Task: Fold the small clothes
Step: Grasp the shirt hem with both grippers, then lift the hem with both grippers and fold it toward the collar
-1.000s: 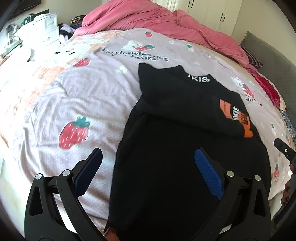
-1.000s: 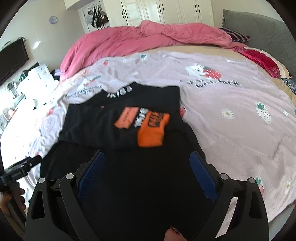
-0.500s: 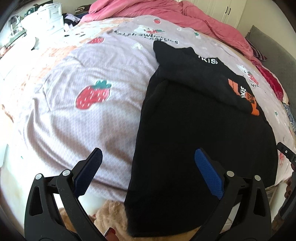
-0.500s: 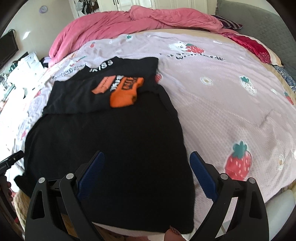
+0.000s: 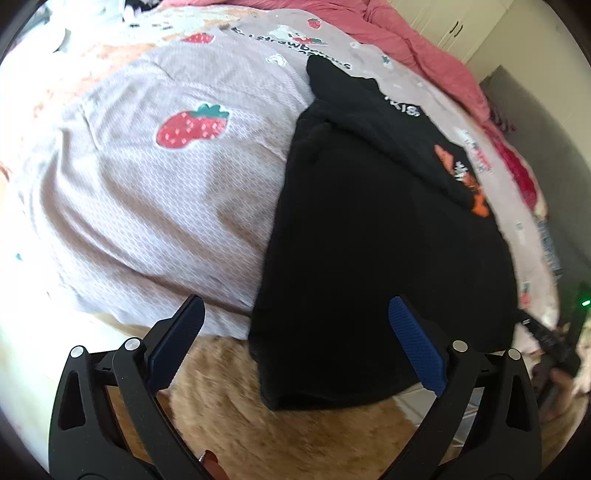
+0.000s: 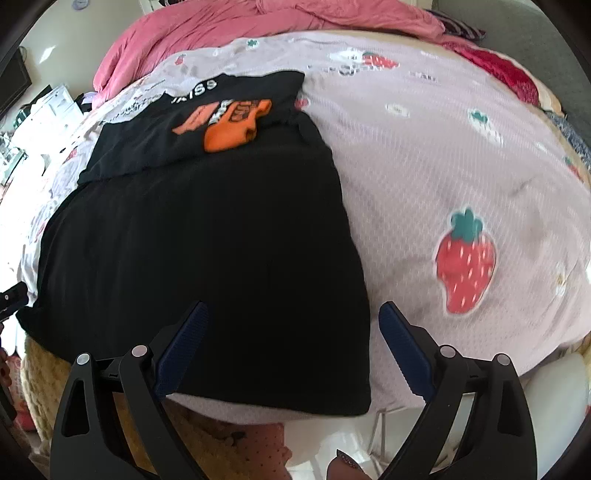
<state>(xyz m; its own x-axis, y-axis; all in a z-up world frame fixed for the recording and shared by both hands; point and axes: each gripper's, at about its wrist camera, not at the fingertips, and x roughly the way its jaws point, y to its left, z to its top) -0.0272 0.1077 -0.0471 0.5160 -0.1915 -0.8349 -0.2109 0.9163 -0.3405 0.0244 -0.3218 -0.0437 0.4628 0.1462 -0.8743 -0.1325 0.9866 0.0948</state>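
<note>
Black shirt [image 6: 207,236] lies flat on the bed [image 5: 155,206], hem hanging just over the near edge. Top part already folded down: sleeves and collar lie across the chest, an orange print [image 6: 231,127] and white lettering showing at 12 o'clock in the right view.

Left gripper [image 5: 295,343] released, jaws wide, holding nothing; it hovers off the bed edge with the shirt's lower left corner between its fingers at about 1 o'clock. Right gripper [image 6: 293,347] also released and empty, poised over the lower right corner, hem edge at 12 o'clock between the jaws.

Handling, as a judgement: light, soft knit, no stiffness; it will drape and sag wherever unsupported, and the doubled top section will drag if pulled unevenly. Not fragile, and it will probably cling somewhat to the textured sheet. Best hold looks to be the two hem corners, one per gripper, pinched through both layers so front and back lift together.

Looks: matte black, few wrinkles, side edges fairly straight, hem slightly curled over the bed edge. Pink quilt [image 6: 258,22] bunched at the far end, well apart from the shirt. Tan rug [image 5: 295,435] below.
</note>
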